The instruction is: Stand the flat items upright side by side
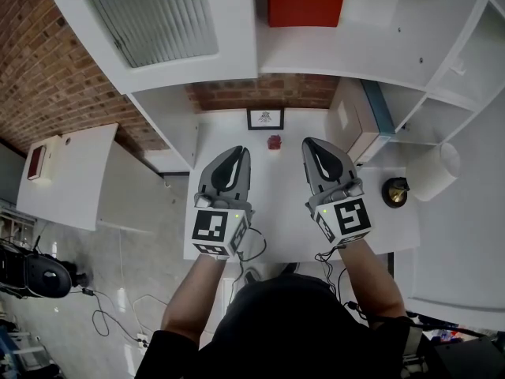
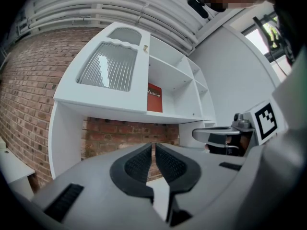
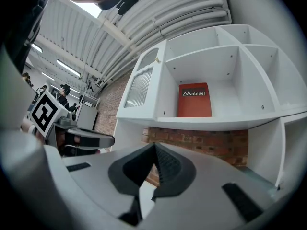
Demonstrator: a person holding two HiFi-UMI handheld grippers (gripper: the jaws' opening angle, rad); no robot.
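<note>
Left tongs [image 1: 241, 151] and right tongs [image 1: 309, 143] both clenched, empty, side by side over white desk [image 1: 276, 212]

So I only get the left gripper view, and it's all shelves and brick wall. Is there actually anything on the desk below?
Observer: Yes. The head view shows a small framed picture standing against the brick at the back of the white desk.
Operator: Anything near it?
Observer: A little red object sits on the desk just in front of the frame.
Operator: Is the other gripper holding something?
Observer: No. In its own view the right gripper has its jaws together with nothing between them.
</note>
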